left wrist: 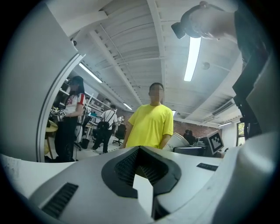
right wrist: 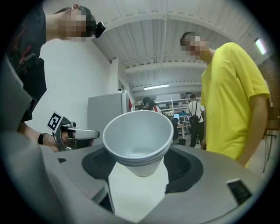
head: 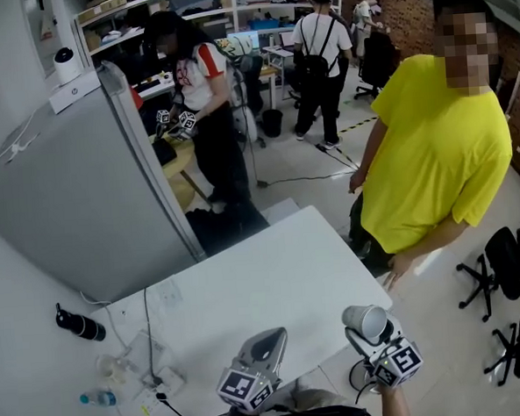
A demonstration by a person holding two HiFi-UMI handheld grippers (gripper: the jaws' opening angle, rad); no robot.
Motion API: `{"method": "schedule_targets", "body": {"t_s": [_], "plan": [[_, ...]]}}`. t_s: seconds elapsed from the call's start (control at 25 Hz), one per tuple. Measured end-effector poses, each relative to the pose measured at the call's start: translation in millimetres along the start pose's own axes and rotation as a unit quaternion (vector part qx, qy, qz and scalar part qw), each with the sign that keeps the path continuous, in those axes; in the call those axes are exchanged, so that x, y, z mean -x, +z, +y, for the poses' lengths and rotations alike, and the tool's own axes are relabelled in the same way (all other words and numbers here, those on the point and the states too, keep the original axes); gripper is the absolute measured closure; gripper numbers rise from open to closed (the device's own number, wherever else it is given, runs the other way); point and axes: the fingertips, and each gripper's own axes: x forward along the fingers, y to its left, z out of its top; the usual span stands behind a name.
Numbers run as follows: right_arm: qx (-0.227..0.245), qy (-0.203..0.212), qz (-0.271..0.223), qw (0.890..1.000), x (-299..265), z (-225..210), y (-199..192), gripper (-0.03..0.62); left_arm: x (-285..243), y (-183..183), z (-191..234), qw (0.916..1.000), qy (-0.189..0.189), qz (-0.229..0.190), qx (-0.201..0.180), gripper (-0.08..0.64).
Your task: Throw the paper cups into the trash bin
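A stack of nested white paper cups (right wrist: 138,134) sits between the jaws of my right gripper (right wrist: 139,168), mouth towards the camera, and the jaws are shut on it. In the head view that gripper (head: 371,329) hangs past the table's near right corner with the cups (head: 365,319) tipped sideways. My left gripper (head: 265,345) is over the table's near edge, jaws together with nothing in them. Its own view shows only its grey body (left wrist: 142,175) and the room. From the right gripper view the left gripper (right wrist: 81,134) looks like one slim closed bar. I cannot pick out a trash bin for certain.
A person in a yellow shirt (head: 433,157) stands close beyond the white table (head: 273,281). A grey partition (head: 84,196) rises at the left. A black bottle (head: 80,325) and a water bottle (head: 100,398) lie near the left. Black chairs (head: 510,266) stand at the right.
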Motion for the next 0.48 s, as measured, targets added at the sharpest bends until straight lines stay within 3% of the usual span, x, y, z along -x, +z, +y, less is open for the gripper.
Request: {"method": "schedule_targets", "body": {"t_s": [0.32, 0.48], "plan": [[-0.018, -0.017, -0.014, 1.000, 36, -16, -5, 0.256, -12, -7, -22, 0.9999, -0.006, 0.014, -0.003, 0.558], [-0.013, -0.017, -0.042, 0.999, 64, -31, -1, 0.256, -23, -13, -49, 0.9996, -0.003, 0.014, -0.025, 0.558]]}}
